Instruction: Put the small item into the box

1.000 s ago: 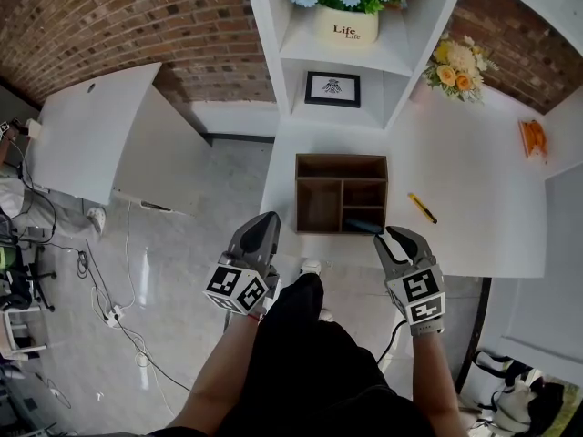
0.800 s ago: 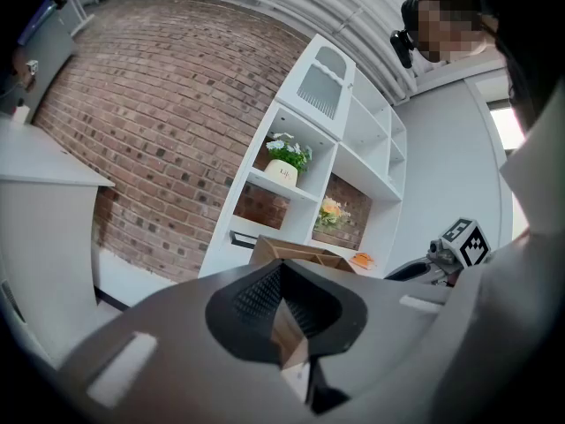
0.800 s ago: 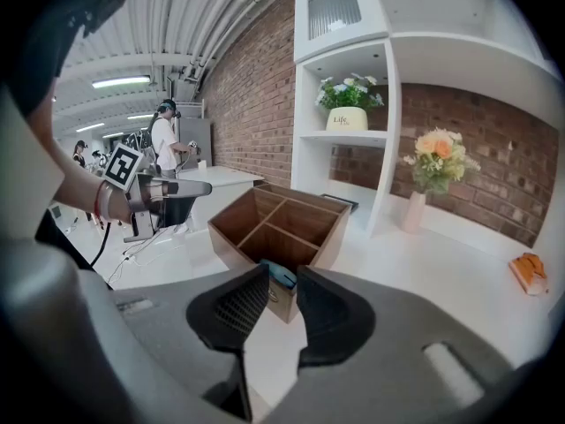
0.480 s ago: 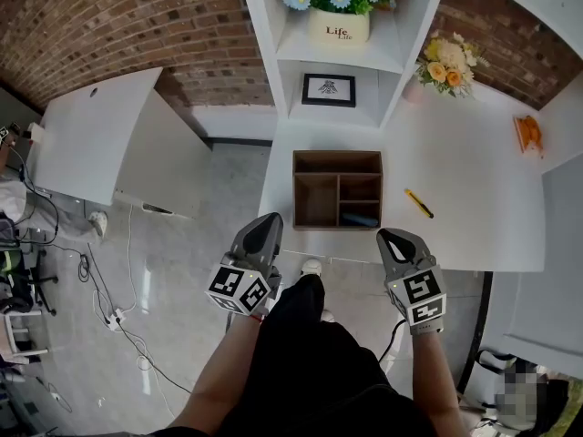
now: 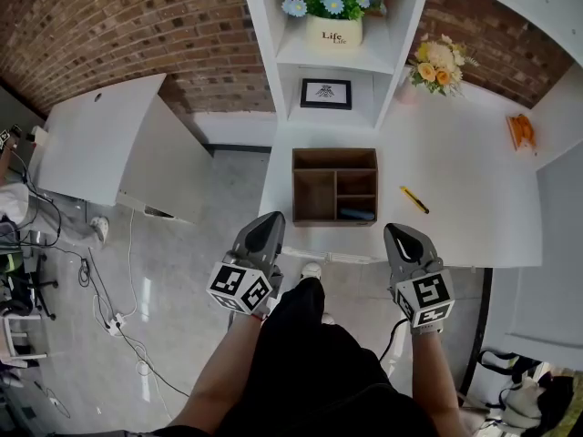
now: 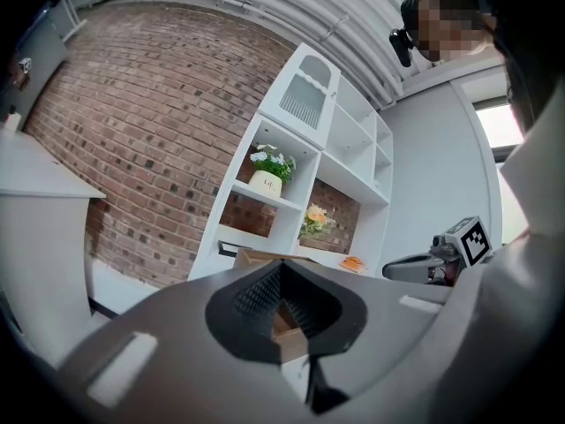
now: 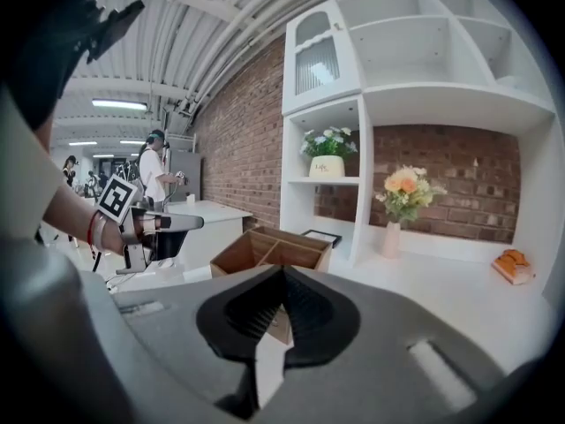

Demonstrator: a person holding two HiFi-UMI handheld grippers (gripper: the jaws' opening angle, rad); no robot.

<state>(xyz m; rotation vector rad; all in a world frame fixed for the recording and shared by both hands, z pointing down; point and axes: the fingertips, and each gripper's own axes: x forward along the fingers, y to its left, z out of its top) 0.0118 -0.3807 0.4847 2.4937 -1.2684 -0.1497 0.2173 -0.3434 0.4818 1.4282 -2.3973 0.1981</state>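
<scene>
The brown wooden box (image 5: pixel 316 186) stands on the white desk (image 5: pixel 455 180), open side up, with several compartments. A small dark item (image 5: pixel 356 214) lies in its near right compartment. My right gripper (image 5: pixel 397 232) hangs just off the desk's front edge, near the box's right corner; its jaws have just been closing and are shut with nothing between them. My left gripper (image 5: pixel 271 221) is shut and empty, in front of the box's left corner. The right gripper view shows the box (image 7: pixel 281 251) ahead and the left gripper (image 7: pixel 181 223) beside it.
A yellow pen (image 5: pixel 414 199) lies on the desk right of the box. Behind it are a white shelf unit with a flower pot (image 5: pixel 332 27) and a framed picture (image 5: pixel 326 93), a flower vase (image 5: pixel 437 62) and an orange thing (image 5: pixel 521 132). Another white table (image 5: pixel 100 135) stands left.
The right gripper left the box's near right compartment, drew back off the desk edge and shut. The dark item stays in that compartment. The left gripper barely moved.
</scene>
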